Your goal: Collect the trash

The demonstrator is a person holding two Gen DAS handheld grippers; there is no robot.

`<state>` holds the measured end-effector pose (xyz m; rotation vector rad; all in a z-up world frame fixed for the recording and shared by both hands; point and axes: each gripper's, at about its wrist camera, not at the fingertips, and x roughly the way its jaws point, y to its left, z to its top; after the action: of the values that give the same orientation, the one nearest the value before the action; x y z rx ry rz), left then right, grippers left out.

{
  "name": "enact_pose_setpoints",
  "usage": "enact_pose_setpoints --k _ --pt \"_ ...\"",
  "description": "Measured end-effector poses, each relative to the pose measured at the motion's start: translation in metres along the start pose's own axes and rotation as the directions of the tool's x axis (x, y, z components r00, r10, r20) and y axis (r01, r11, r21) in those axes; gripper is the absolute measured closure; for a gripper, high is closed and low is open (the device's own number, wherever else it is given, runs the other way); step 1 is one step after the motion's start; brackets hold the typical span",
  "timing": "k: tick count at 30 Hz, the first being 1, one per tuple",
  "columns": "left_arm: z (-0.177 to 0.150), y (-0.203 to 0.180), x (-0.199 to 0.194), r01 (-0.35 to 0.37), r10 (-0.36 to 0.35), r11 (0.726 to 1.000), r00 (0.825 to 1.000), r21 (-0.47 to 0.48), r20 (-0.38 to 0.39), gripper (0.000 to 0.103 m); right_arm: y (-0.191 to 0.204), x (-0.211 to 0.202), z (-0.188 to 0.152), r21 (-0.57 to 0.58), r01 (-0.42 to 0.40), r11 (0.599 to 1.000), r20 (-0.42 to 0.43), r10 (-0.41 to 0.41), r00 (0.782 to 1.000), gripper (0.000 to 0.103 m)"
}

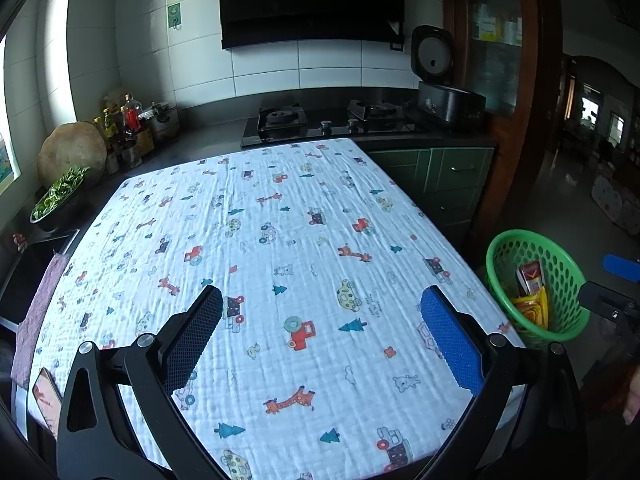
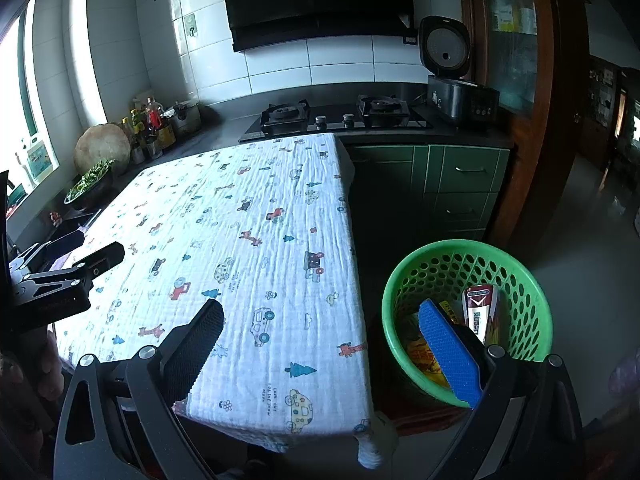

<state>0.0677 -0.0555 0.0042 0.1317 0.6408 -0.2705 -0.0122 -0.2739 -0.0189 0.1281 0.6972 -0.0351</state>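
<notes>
A green perforated basket [image 2: 516,276] stands on the floor to the right of the table, also in the left wrist view as the basket [image 1: 560,276]. Inside lie a red and white wrapper [image 2: 478,312] and yellow-orange packets [image 1: 532,310]. The table wears a white cloth with cartoon prints [image 1: 280,248]. My left gripper [image 1: 322,312] hovers open over the cloth, nothing between its fingers. My right gripper [image 2: 320,328] is open at the table's right edge, its blue finger [image 2: 448,350] in front of the basket, its black finger over the cloth.
A kitchen counter with a gas hob [image 1: 336,118], a rice cooker [image 1: 448,100], bottles [image 1: 128,128] and a bowl of greens [image 1: 60,200] runs behind and left of the table. Green cabinets [image 2: 460,184] stand behind the basket. A phone [image 1: 46,396] lies at the cloth's near left corner.
</notes>
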Motion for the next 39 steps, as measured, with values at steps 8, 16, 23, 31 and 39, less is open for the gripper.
enact_pose_setpoints --k 8,16,23,31,39 --pt "0.0 -0.001 -0.001 -0.001 0.001 1.0 1.0 0.002 -0.001 0.005 0.001 -0.002 0.001 0.0 -0.005 1.0 0.003 0.005 1.0 0.008" --pt "0.0 -0.004 -0.002 0.008 -0.008 1.0 1.0 0.014 0.003 0.005 0.001 -0.003 0.002 -0.001 -0.007 1.0 0.005 0.007 1.0 0.008" --pt "-0.001 -0.011 -0.004 0.015 -0.015 1.0 1.0 0.028 0.008 0.005 0.001 -0.004 0.002 -0.002 -0.003 1.0 0.006 0.003 1.0 0.008" --pt "-0.001 -0.017 -0.004 0.024 -0.025 0.999 0.999 0.037 0.021 0.005 -0.001 -0.01 0.002 0.002 0.005 1.0 0.012 -0.005 1.0 0.008" --pt "-0.001 -0.023 -0.007 0.028 -0.03 0.998 0.999 0.053 0.037 0.005 -0.005 -0.012 0.001 0.006 0.01 1.0 0.014 -0.01 1.0 0.008"
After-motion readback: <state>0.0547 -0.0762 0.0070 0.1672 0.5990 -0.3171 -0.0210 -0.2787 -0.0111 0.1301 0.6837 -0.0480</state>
